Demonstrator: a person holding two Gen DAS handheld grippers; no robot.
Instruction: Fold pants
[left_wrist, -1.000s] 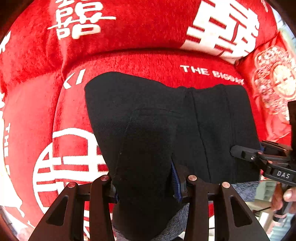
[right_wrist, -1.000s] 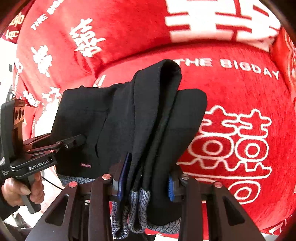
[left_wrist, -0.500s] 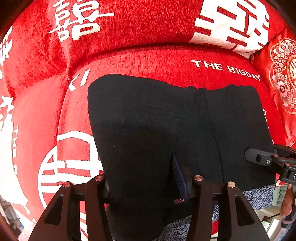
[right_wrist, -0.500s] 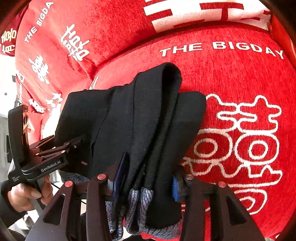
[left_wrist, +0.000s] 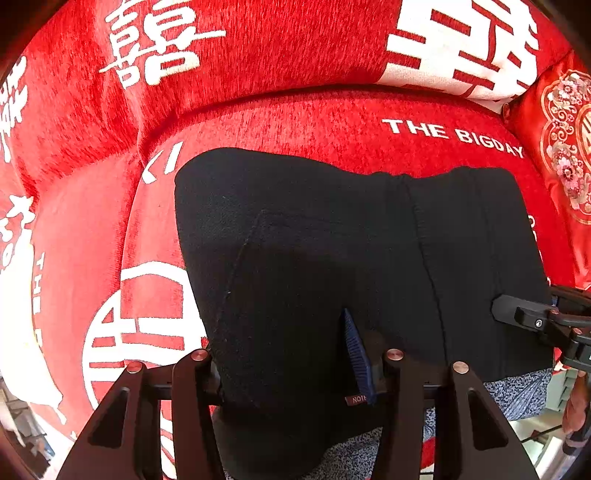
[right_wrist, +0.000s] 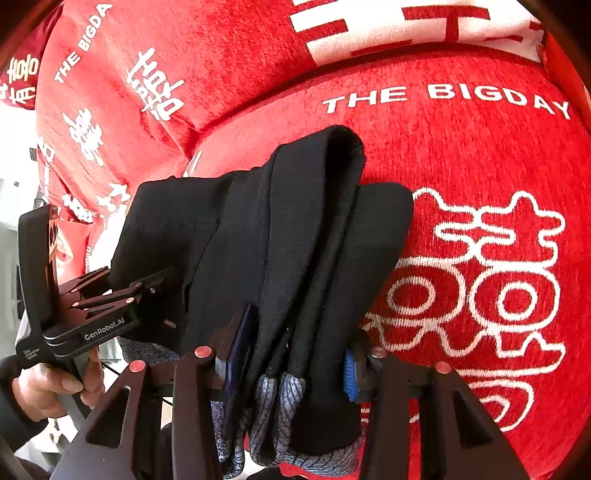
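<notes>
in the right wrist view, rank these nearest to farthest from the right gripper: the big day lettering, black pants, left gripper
1. black pants: clamped between the right gripper fingers, centre.
2. left gripper: off to the left, gripping the same pants' near edge.
3. the big day lettering: on the red cushion beyond the pants, upper right.

Pants (left_wrist: 332, 240) on sofa seat (left_wrist: 295, 122), before backrest (left_wrist: 258, 48)

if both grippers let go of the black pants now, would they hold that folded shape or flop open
The black fabric pants look soft and floppy: layers bunch and drape between the right gripper fingers. They probably stay roughly folded, lying flat on the red plush sofa cover, whose nap likely resists sliding.
</notes>
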